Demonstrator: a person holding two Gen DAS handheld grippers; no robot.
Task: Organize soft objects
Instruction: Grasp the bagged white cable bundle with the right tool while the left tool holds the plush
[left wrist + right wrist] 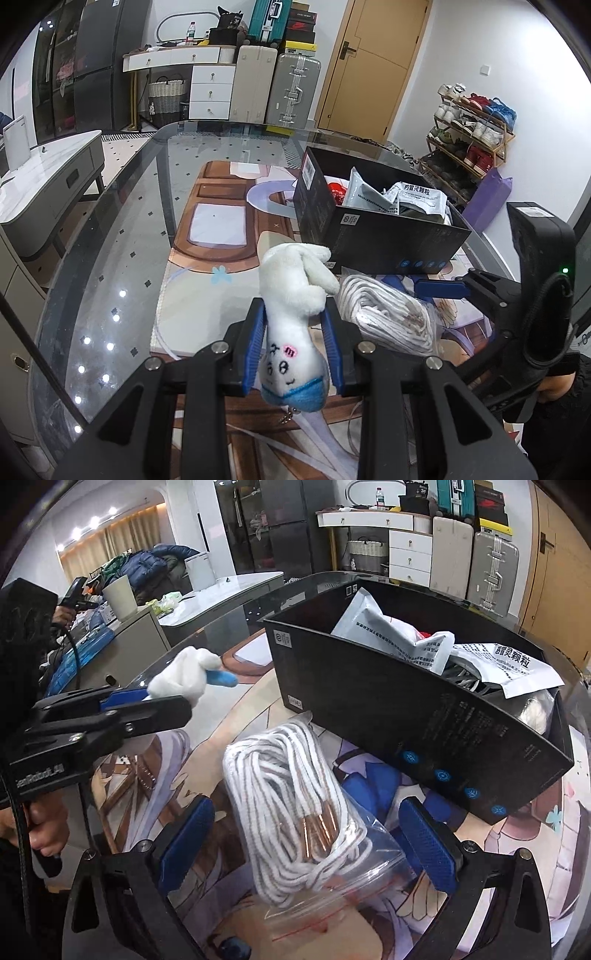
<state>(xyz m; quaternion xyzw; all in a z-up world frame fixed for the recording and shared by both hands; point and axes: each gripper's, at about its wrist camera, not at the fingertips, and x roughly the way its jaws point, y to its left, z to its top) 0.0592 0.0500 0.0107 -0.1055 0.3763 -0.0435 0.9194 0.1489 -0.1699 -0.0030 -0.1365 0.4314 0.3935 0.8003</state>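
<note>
My left gripper (293,332) is shut on a white plush toy (295,295) with a blue collar and holds it above the printed mat; the toy also shows in the right wrist view (184,679). My right gripper (308,834) is open, its blue pads either side of a clear bag of white cord (291,801), which lies on the mat in front of the black box (406,720). The bag also shows in the left wrist view (384,314), just right of the toy. The black box (369,229) holds several white and grey packets.
The printed mat (221,229) lies on a glass table (122,236). A grey cabinet (48,192) stands to the left. Suitcases (277,88), white drawers and a door stand behind; a shoe rack (469,136) stands at the right.
</note>
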